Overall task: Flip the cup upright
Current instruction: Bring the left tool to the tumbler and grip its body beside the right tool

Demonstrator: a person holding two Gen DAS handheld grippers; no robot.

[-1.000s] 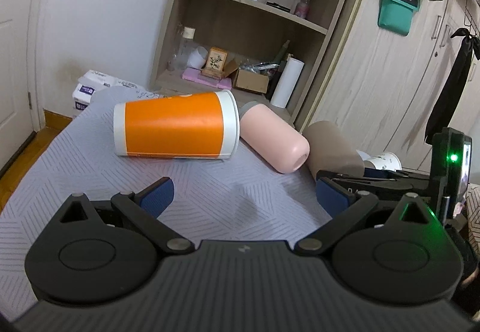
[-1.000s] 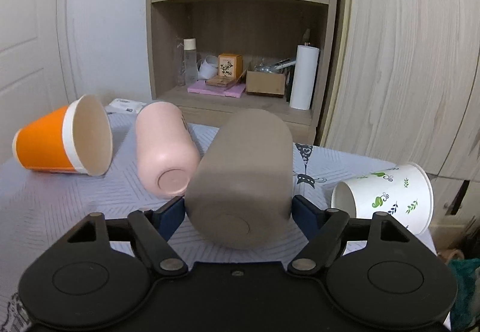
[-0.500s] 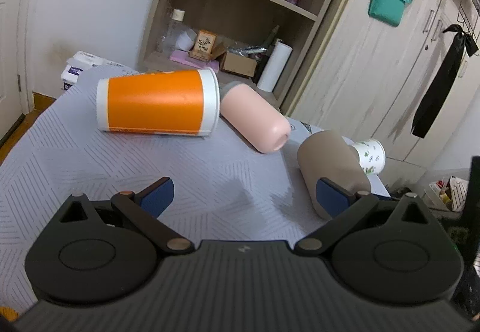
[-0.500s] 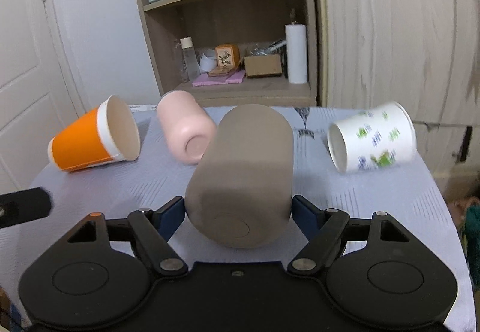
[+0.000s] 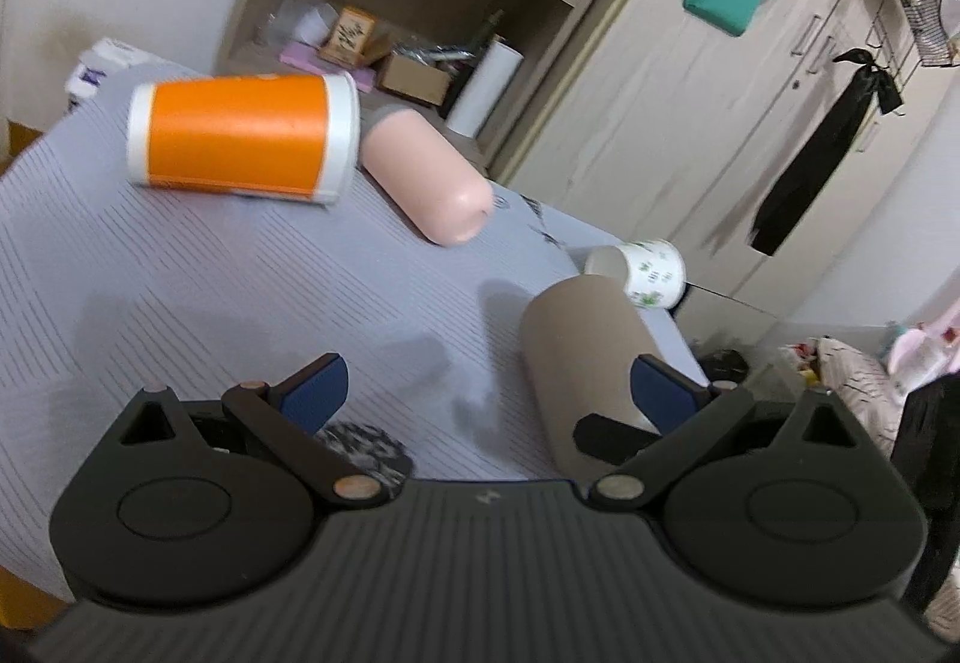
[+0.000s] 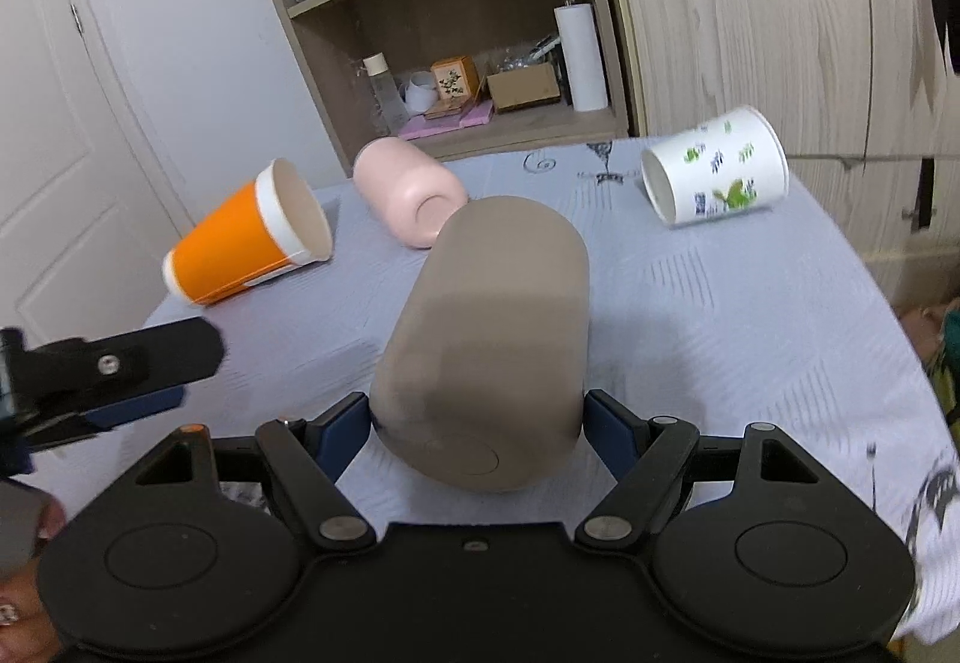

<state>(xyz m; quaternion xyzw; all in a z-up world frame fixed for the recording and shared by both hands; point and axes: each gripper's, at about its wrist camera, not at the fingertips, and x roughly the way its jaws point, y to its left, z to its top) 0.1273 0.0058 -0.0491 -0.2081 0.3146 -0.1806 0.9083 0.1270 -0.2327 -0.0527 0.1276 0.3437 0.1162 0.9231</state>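
Observation:
My right gripper (image 6: 477,426) is shut on the base end of a taupe cup (image 6: 492,327), which is tilted with its far end up, above the table. The cup also shows in the left wrist view (image 5: 585,357), to the right. My left gripper (image 5: 489,390) is open and empty above the table, left of the cup; its finger (image 6: 114,363) shows in the right wrist view. An orange cup (image 6: 249,243), a pink cup (image 6: 408,189) and a white patterned cup (image 6: 717,174) lie on their sides.
The table wears a grey patterned cloth (image 6: 750,315). A wooden shelf unit (image 6: 456,33) with bottles, boxes and a paper roll stands behind it, next to wardrobe doors (image 6: 780,3). The table's right edge drops off near the white cup.
My right gripper has raised and pulled back the taupe cup, tipping its far end up. My left gripper has pulled back and swung so the taupe cup sits close on its right.

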